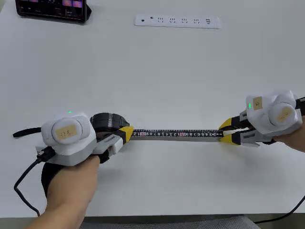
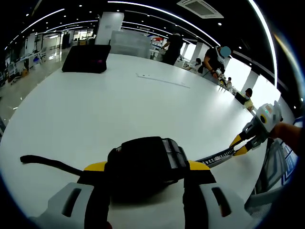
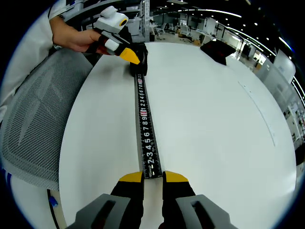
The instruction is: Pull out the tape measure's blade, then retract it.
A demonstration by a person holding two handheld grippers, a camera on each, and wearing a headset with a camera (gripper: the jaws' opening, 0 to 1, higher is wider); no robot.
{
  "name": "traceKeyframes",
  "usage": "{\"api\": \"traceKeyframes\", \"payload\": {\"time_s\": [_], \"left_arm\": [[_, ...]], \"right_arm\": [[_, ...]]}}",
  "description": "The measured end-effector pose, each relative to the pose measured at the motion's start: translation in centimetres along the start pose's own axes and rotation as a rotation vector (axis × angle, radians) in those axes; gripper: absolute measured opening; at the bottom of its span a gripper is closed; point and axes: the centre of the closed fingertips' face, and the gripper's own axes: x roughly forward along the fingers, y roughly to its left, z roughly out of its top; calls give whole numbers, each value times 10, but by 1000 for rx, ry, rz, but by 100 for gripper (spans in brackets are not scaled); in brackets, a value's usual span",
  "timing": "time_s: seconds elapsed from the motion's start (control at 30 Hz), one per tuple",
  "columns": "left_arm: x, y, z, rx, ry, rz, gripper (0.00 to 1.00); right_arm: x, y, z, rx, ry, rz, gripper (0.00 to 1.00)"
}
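A black tape measure case (image 1: 107, 122) rests on the white table, and my left gripper (image 1: 125, 134) is shut on it; in the left gripper view the case (image 2: 145, 163) sits between the yellow-tipped jaws. Its dark blade (image 1: 177, 134) with white numbers lies drawn out flat to the right. My right gripper (image 1: 227, 131) is shut on the blade's free end. In the right gripper view the blade (image 3: 145, 129) runs from my right gripper (image 3: 152, 177) up to the case (image 3: 138, 61) and my left gripper (image 3: 128, 56). A black wrist strap (image 2: 47, 162) trails left of the case.
A white power strip (image 1: 177, 21) lies at the table's far edge, with a black tablet (image 1: 52, 9) at the far left. A cable (image 1: 21, 183) hangs from the left gripper. A grey mesh chair (image 3: 38, 119) stands by the near edge. People stand beyond the table (image 2: 212, 59).
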Motion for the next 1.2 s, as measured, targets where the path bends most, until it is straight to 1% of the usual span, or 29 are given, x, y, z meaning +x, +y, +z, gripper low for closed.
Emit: {"api": "traceKeyframes", "payload": {"time_s": [0.23, 0.3, 0.7, 1.2], "left_arm": [[-1, 0, 1, -19, -3, -8, 58], [-1, 0, 1, -16, -3, -9, 58], [-2, 1, 1, -37, -9, -20, 58], [-3, 0, 1, -42, -11, -28, 58]], "right_arm": [[7, 1, 12, -6, -14, 9, 10], [9, 1, 12, -7, -11, 14, 10], [16, 0, 24, 5, -38, 19, 10], [27, 4, 43, 10, -76, 37, 10]]}}
